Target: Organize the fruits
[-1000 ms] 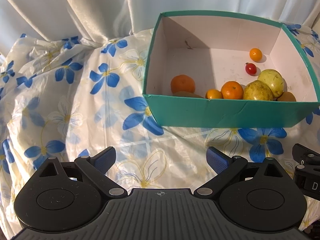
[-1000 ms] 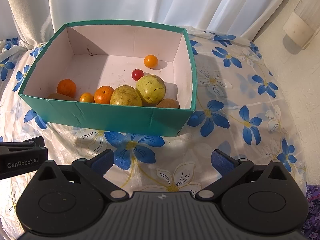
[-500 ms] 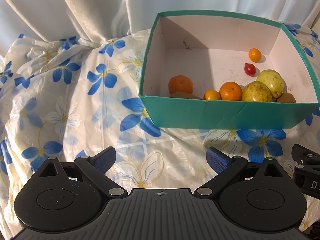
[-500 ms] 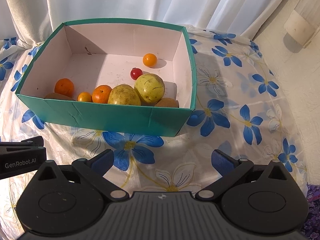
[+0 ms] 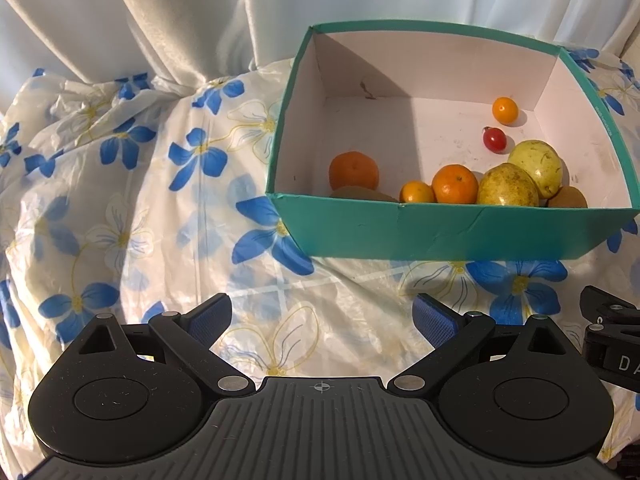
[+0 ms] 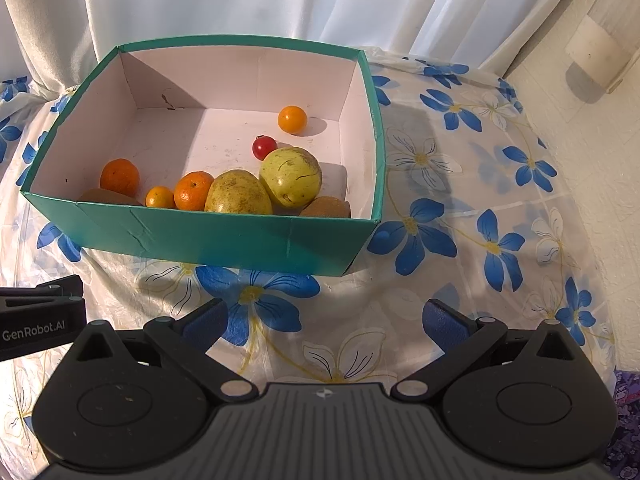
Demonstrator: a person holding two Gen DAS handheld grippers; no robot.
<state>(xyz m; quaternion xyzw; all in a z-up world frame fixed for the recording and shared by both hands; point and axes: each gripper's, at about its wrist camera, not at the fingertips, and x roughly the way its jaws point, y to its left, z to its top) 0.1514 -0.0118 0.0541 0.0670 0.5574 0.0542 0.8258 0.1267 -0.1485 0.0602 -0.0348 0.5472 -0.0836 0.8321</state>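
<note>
A teal box point(image 5: 440, 232) point(image 6: 224, 240) with a white inside stands on the flowered tablecloth. In it lie two yellow-green pears point(image 6: 290, 176), tangerines point(image 6: 120, 176) point(image 5: 455, 184), a small orange fruit point(image 6: 293, 119), a red cherry tomato point(image 6: 264, 147) and brown kiwis point(image 6: 326, 208). My left gripper point(image 5: 322, 318) is open and empty, in front of the box's left corner. My right gripper point(image 6: 326, 322) is open and empty, in front of the box's near wall.
A white curtain point(image 5: 160, 20) hangs behind the table. The cloth point(image 5: 120, 200) drapes over the table's edges at left. A cream wall with a white fitting point(image 6: 600, 60) is at right. Each gripper's body shows at the other view's edge point(image 6: 36, 320).
The left view has shifted slightly, so the box sits a little further left and lower. The right view has shifted the same way. Both grippers stay open.
</note>
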